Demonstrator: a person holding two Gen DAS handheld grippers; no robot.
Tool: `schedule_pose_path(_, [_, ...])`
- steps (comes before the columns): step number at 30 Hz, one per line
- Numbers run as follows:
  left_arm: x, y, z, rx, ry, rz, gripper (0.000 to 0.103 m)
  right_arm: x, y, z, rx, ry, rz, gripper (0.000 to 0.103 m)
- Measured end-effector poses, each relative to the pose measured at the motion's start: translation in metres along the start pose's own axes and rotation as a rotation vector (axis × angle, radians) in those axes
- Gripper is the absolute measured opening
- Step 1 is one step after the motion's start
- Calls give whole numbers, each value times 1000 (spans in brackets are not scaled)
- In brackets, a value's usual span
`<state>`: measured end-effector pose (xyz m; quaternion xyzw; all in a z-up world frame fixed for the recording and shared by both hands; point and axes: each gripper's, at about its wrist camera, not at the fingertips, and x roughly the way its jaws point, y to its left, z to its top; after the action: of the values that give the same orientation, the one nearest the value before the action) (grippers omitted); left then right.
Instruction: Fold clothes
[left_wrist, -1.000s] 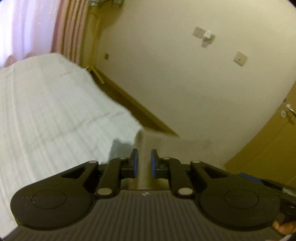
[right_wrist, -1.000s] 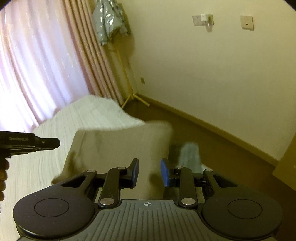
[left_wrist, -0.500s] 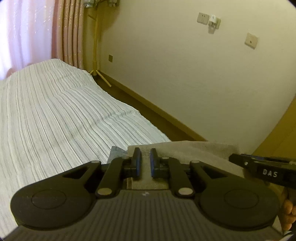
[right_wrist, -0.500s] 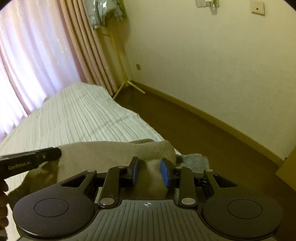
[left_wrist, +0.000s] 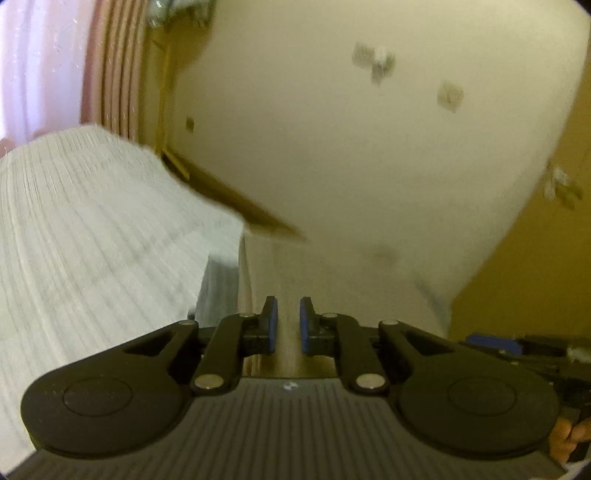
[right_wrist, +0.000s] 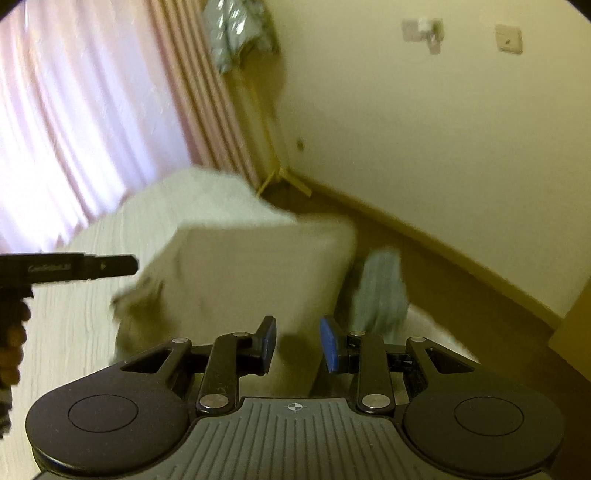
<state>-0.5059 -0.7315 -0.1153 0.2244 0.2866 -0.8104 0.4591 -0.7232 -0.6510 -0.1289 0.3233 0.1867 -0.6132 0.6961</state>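
We hold a beige garment (right_wrist: 255, 273) lifted above the striped bed (left_wrist: 92, 251), one gripper at each side of it, so that the cloth hangs as a broad panel and gravity draws out its creases; both views are blurred by motion. In the left wrist view the left gripper (left_wrist: 288, 325) has its blue pads set a narrow gap apart with the beige cloth running up between them, which we read as the jaws clenched on an edge of the garment. In the right wrist view the right gripper (right_wrist: 298, 345) shows a wider gap between its pads; the cloth passes in front of and below them, and we cannot tell whether these jaws pinch it or merely stand behind it. The same view shows the left gripper reaching in from the left at the upper corner of the panel, with the hand (right_wrist: 13, 332) that carries it at the frame edge. A second, grey piece of cloth (right_wrist: 382, 288) hangs or lies beyond the beige panel near the bed's edge; blur hides which. A pale jacket (right_wrist: 236, 29) hangs on a stand by the pink curtain (right_wrist: 74, 122), well apart from the work. Holding the garment high and spread suits either shaking it flat to lay it down or carrying one edge over onto another; the scene fits both.
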Motion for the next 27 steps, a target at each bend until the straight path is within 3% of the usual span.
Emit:
schedule_pose_path(4, [-17, 0, -8, -21, 52, 56, 9, 4, 13, -19, 8, 99, -21, 31])
schedule_pose_path(11, [-48, 0, -21, -57, 142, 153, 10, -28, 36, -25, 19, 137, -69, 31])
schedule_pose_path(15, [-82, -7, -31, -81, 180, 164, 22, -46, 57, -31, 45, 157, -101, 31])
schedule_pose_path(17, [-99, -11, -36, -92, 199, 169, 25, -60, 66, -35, 51, 149, -120, 46])
schedule_pose_path(18, [-107, -13, -38, -87, 201, 166, 26, -66, 72, -38, 52, 139, -124, 73])
schedule_pose_path(19, [-116, -15, -40, -80, 202, 165, 28, -72, 77, -40, 53, 130, -128, 80])
schedule_pose_path(27, [-185, -24, -72, -7, 196, 214, 43, -117, 120, -72, 95, 120, -154, 80])
